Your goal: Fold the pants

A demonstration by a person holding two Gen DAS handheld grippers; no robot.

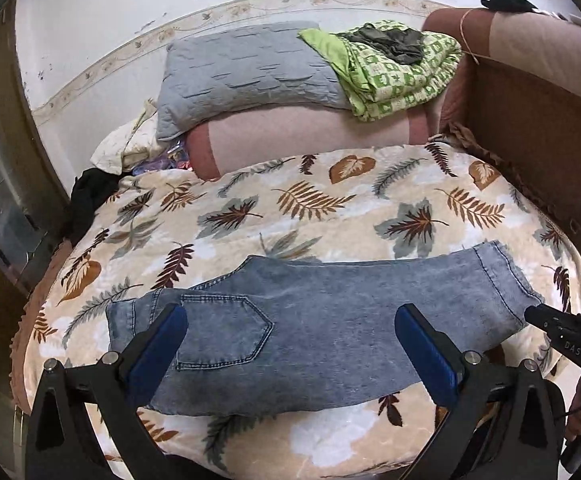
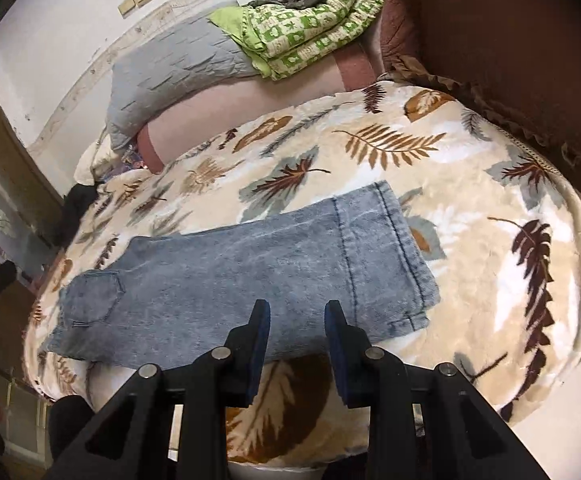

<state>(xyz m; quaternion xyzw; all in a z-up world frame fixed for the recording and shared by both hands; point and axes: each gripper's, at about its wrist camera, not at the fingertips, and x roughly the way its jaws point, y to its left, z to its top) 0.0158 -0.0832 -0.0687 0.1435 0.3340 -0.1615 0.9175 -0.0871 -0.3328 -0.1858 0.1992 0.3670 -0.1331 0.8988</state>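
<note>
The folded jeans (image 1: 330, 320) lie flat on the bed's leaf-patterned blanket (image 1: 290, 208), below the grey pillow (image 1: 246, 76). Left gripper (image 1: 290, 356) jaws wide apart, empty; right gripper (image 2: 297, 344) jaws narrowly parted, gripping nothing.

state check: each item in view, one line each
jeans: folded lengthwise, flat on the blanket, not held
left gripper: open wide, empty
right gripper: narrow gap, empty
blanket: spread over the bed
green quilt: folded, on the pillows
</note>
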